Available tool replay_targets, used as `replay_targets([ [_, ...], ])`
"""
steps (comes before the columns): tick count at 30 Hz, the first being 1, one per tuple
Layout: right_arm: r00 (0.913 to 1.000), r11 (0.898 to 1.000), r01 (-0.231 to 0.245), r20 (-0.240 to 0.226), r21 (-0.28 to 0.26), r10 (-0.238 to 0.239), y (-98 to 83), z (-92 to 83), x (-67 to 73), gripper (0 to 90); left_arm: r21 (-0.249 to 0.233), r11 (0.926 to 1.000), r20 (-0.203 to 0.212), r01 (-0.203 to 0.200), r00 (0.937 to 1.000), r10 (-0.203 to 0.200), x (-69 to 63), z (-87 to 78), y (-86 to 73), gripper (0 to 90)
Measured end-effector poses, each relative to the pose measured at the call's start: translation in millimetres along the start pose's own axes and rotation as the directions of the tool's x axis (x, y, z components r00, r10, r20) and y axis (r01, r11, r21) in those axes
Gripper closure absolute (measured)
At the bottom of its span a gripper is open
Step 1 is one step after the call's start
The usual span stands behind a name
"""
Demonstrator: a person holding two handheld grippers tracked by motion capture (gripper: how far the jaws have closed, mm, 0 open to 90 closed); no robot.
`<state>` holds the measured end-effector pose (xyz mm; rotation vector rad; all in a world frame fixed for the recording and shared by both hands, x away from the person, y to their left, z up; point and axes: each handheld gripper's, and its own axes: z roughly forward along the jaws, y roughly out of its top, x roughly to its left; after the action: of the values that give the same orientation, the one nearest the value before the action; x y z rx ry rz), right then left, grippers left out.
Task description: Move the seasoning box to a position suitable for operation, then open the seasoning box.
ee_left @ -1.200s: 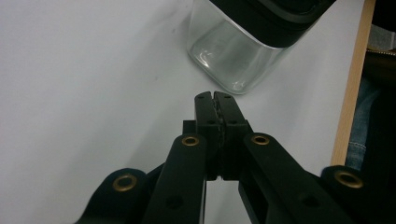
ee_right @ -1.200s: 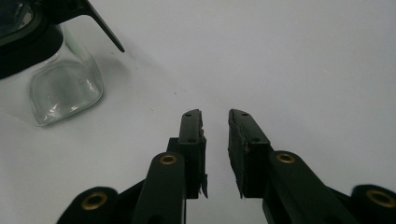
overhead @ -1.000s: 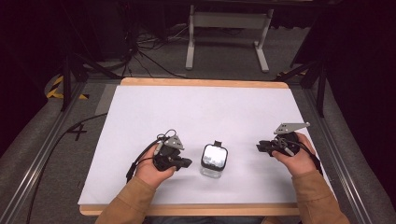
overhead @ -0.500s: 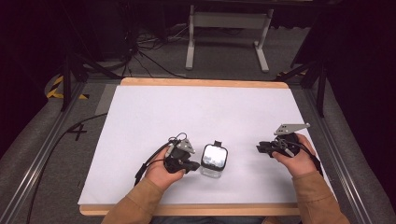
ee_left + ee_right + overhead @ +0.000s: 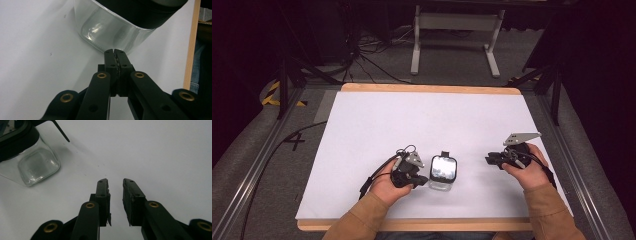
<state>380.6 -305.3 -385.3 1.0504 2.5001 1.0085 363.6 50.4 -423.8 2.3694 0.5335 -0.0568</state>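
**Left gripper arriving at the jar**

I am bringing the left gripper in with its jaws pressed together and holding nothing; over the last second it has been closing in on the glass jar, and its tips are now almost touching the wall. The right gripper is waiting with jaws a little apart, well to the side. The jar is standing on the white table, between the 2 grippers. I am guessing a push or steadying contact is next.
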Motion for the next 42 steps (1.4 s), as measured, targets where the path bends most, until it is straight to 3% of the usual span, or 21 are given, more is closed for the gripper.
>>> replay_targets([
  [6,1.0,1.0,0.001,-0.002,0.0,-0.001,0.1,0.7,1.1,75.0,0.029,0.9993,0.015,-0.022,0.9996,0.022,-5.2,6.3,3.8,88.8],
  [7,1.0,1.0,0.001,-0.004,0.002,-0.001,0.2,0.6,1.1,74.9,0.044,0.9987,0.036,-0.023,0.9991,0.022,-5.3,6.2,5.1,88.7],
  [8,1.0,1.0,-0.001,-0.005,0.001,0.001,0.2,0.8,1.3,74.9,0.024,0.9994,0.018,-0.024,0.9996,0.024,-7.0,8.9,5.0,88.6],
  [14,1.0,1.0,0.006,-0.006,0.004,-0.006,0.4,1.2,1.9,75.8,0.03,0.9994,0.024,-0.02,0.9995,0.019,-5.4,7.2,5.5,86.2],
  [20,0.9994,1.0,0.011,-0.031,-0.018,-0.011,2.2,-2.8,3.5,84.1,-0.026,0.9995,-0.014,0.015,0.9998,-0.016,1.7,-16.0,3.6,81.6],
  [25,0.9969,0.999,0.0,-0.078,-0.048,-0.004,4.0,-3.4,4.6,84.6,-0.089,0.9951,-0.019,0.044,0.9988,-0.045,7.0,-40.5,3.5,77.5],
  [28,0.9968,0.999,-0.004,-0.079,-0.054,-0.001,4.2,-3.9,4.6,85.5,-0.146,0.9875,0.014,0.06,0.9982,-0.058,7.7,-53.0,9.4,77.6],
  [33,0.9968,0.998,-0.002,-0.08,-0.061,-0.003,4.5,-4.6,4.7,85.5,-0.175,0.9844,-0.003,0.019,0.9998,-0.02,0.5,-63.2,28.5,77.0],
  [42,0.9967,0.998,-0.009,-0.082,-0.058,0.004,3.9,-5.8,4.3,84.6,-0.159,0.987,0.007,-0.025,0.9996,0.027,3.8,-58.3,60.2,76.1],
])
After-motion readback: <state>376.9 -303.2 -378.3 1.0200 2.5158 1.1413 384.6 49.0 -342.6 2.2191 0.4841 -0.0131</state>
